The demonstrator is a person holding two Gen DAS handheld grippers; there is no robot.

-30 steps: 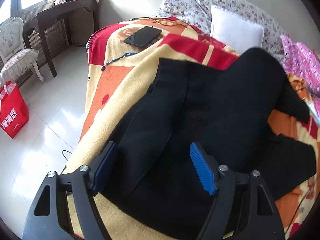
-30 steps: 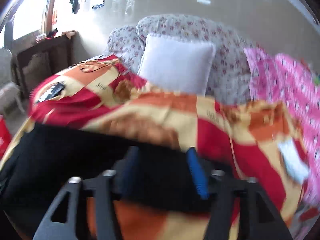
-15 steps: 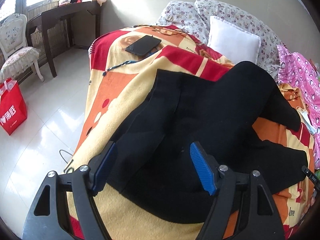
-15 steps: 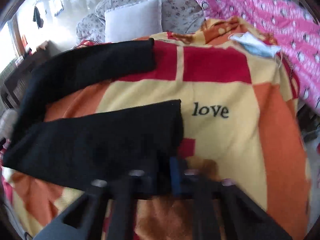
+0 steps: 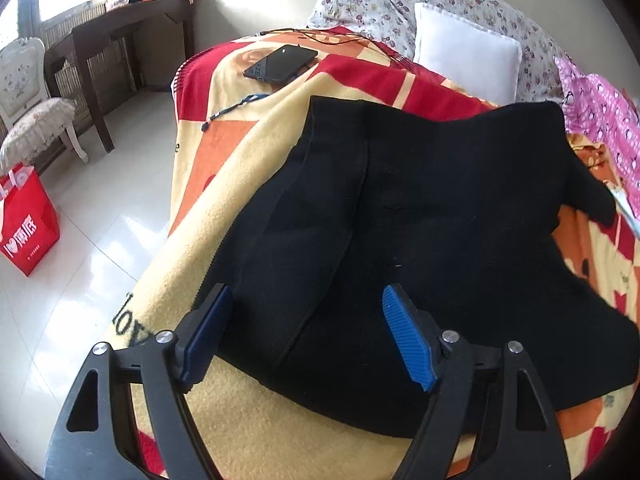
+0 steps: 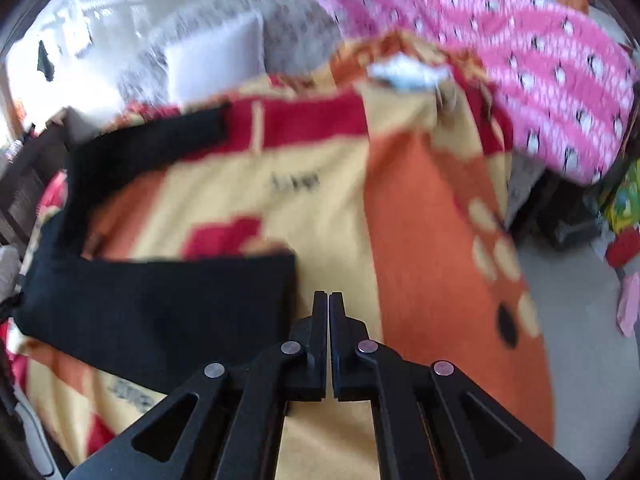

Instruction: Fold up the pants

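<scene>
Lying spread on the bed (image 5: 248, 420), the black pants (image 5: 420, 220) are straddled at the waist end by the left gripper (image 5: 308, 336), jaws released, while the right gripper (image 6: 328, 300), clenched on nothing, is placed just beside the near leg hem.

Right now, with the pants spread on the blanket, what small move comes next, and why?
Probably open the right tool: it is shut, empty, beside the near leg's cuff. The left tool hangs open over the black pants, gripping nothing.
</scene>
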